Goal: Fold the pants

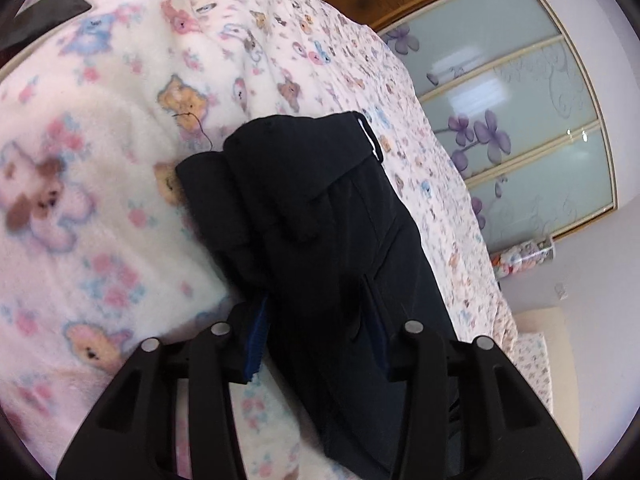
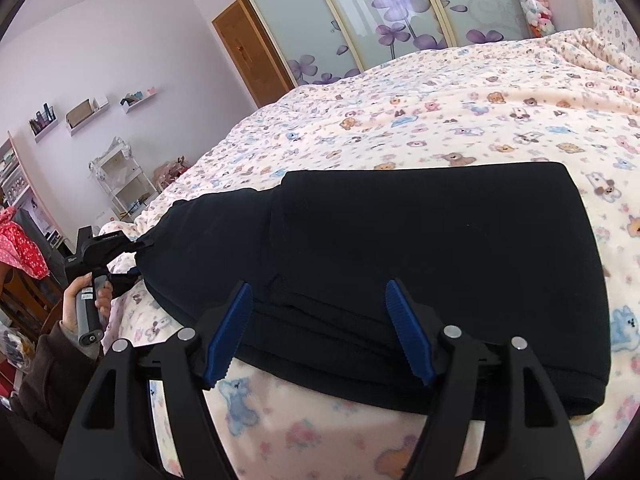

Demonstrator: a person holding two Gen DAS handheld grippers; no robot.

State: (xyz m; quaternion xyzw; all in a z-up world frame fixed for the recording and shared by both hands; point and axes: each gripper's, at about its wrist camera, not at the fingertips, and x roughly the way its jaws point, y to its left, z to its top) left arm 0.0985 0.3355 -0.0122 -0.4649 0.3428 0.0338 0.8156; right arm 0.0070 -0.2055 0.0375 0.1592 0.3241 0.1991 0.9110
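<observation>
Black pants (image 2: 420,248) lie folded on a teddy-bear blanket (image 2: 440,112) on a bed. My right gripper (image 2: 318,332) hovers over their near edge, its blue pads (image 2: 230,328) wide apart and pressing on nothing. At the far left of the right wrist view a hand (image 2: 76,308) holds my left gripper (image 2: 138,258) at the narrow end of the pants. In the left wrist view the pants (image 1: 320,208) run up between the left gripper (image 1: 316,332) fingers; the blue pads (image 1: 256,332) squeeze the bunched fabric from both sides.
A wardrobe with frosted doors and purple flowers (image 2: 400,12) stands beyond the bed, a wooden door (image 2: 248,60) beside it. Wall shelves (image 2: 84,114) and a white rack (image 2: 120,176) are at the left. A dark flat object (image 1: 48,12) lies on the blanket.
</observation>
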